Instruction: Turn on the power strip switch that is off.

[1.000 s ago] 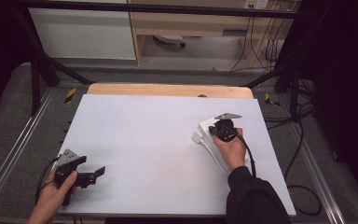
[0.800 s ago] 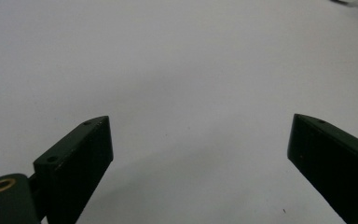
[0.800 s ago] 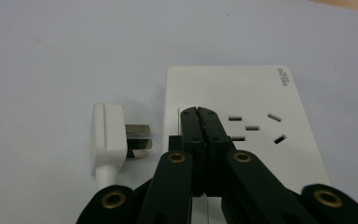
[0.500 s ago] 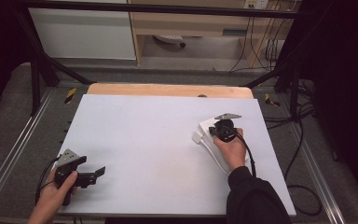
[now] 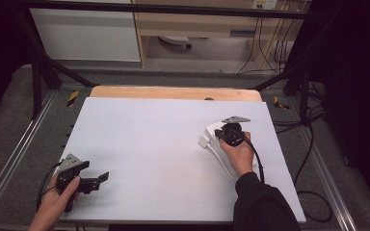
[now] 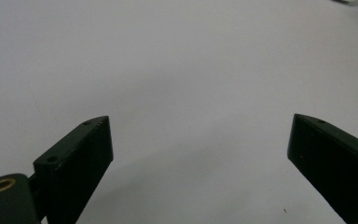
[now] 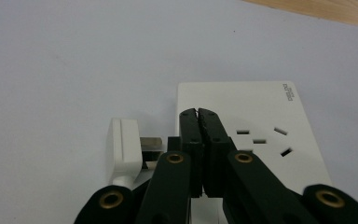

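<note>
The white power strip (image 7: 251,140) lay on the white table (image 5: 149,144) toward its right side, and it served as the landmark for everything else. A white plug (image 7: 126,154) sat just beside the strip's left edge in the right gripper view, its metal prongs pointing toward the strip; whether it touched the strip could not be told. The right gripper (image 7: 199,114) rested over the strip's near part with its 2 black jaws pressed together and nothing visible between them, the tips lying close to the plug's prongs and left of the strip's socket holes. In the high view the right gripper (image 5: 220,136) sat on the strip's far end, with the hand (image 5: 238,154) behind it. The left gripper (image 6: 198,154) was well apart from the strip, at the table's near left corner, its jaws standing wide apart over bare tabletop and holding nothing. Judging by this, the step in hand was dealing with the plug at the strip. To do it well, the right jaws would likely need to spread first, then close squarely on the plug's body rather than its prongs, while the left gripper came across to steady the strip so it would not slide.
</note>
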